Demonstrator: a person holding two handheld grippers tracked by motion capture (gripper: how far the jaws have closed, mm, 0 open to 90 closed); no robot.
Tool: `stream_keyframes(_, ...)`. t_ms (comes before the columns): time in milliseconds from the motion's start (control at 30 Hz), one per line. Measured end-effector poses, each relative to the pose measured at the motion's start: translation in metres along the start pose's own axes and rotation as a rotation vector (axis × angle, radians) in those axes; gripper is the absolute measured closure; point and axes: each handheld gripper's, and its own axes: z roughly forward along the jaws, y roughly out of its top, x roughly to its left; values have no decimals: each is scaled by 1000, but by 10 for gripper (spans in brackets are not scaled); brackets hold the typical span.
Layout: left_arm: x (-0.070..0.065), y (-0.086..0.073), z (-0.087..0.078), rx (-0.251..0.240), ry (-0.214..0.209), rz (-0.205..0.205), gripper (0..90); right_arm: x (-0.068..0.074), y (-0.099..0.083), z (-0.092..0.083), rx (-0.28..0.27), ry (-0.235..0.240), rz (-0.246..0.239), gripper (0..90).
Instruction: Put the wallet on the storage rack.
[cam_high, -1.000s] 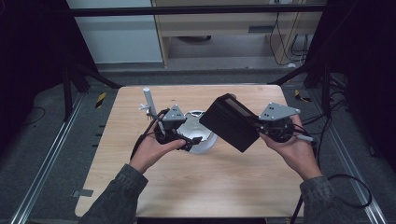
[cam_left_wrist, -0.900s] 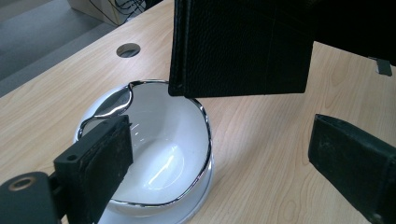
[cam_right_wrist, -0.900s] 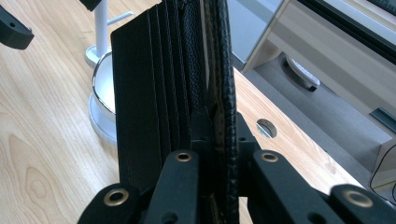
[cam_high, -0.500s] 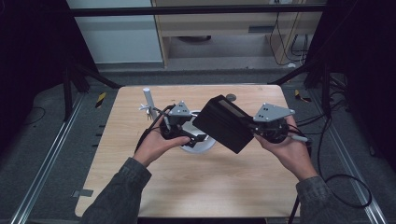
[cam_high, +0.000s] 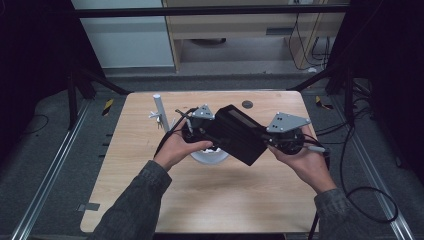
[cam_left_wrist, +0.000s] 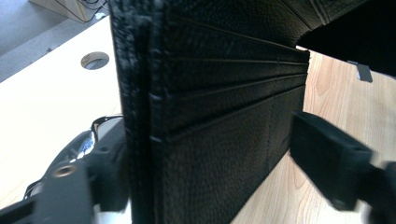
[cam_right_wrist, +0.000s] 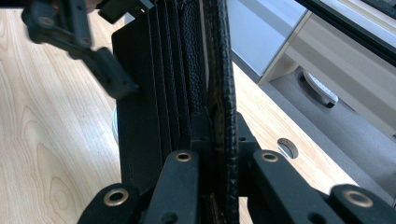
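We held the black grained-leather wallet (cam_high: 239, 134) aloft above the table, right gripper (cam_right_wrist: 215, 154) clenched on its edge; our left gripper (cam_left_wrist: 210, 158) straddled the card-slot panel (jaws had been closing, pads not yet pressing).

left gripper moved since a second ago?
Yes. The left gripper shifted right, away from the white post, up to the black wallet; its jaws have just been closing around a wallet flap.

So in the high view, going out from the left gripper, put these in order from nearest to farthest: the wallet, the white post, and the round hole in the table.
1. The wallet: right at the left gripper, its edge between the jaws, which have just been closing.
2. The white post: upright, toward the table's left edge.
3. The round hole: at the far edge, beyond the wallet. It is close to call against the post.
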Motion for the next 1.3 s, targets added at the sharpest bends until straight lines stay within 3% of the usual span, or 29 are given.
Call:
stream_keyframes(133, 3, 1, -5, 4, -18, -13, 546, 0, -1, 1, 3, 4, -7, 847)
stream_keyframes(333, 1, 4, -16, 4, -47, -35, 784, 0, -4, 2, -3, 4, -10, 844)
stream_keyframes(533, -6, 11, -25, 43, -24, 0, 805, 2, -12, 8, 12, 5, -8, 842)
stream_keyframes(667, -10, 17, -32, 41, 1, 17, 809, 3, -12, 9, 20, -5, -17, 810)
stream_keyframes(700, -12, 24, -37, 39, 17, 25, 810, 4, -13, 10, 23, -3, -5, 709)
stream_keyframes(800, -14, 34, -44, 42, 51, 40, 810, 8, -17, 9, 18, 3, 22, 599)
stream_keyframes(933, -14, 45, -54, 35, 85, 27, 810, 15, -34, 9, 27, 15, 55, 482)
stream_keyframes(1100, -15, 50, -62, 63, 116, 39, 809, 23, -66, 7, 5, -15, 132, 390)
stream_keyframes(1233, -10, 52, -70, 65, 119, 14, 809, 25, -89, 11, 27, -69, 207, 272)
stream_keyframes(1300, -10, 54, -74, 76, 131, 15, 808, 26, -102, 15, 47, -87, 288, 211)
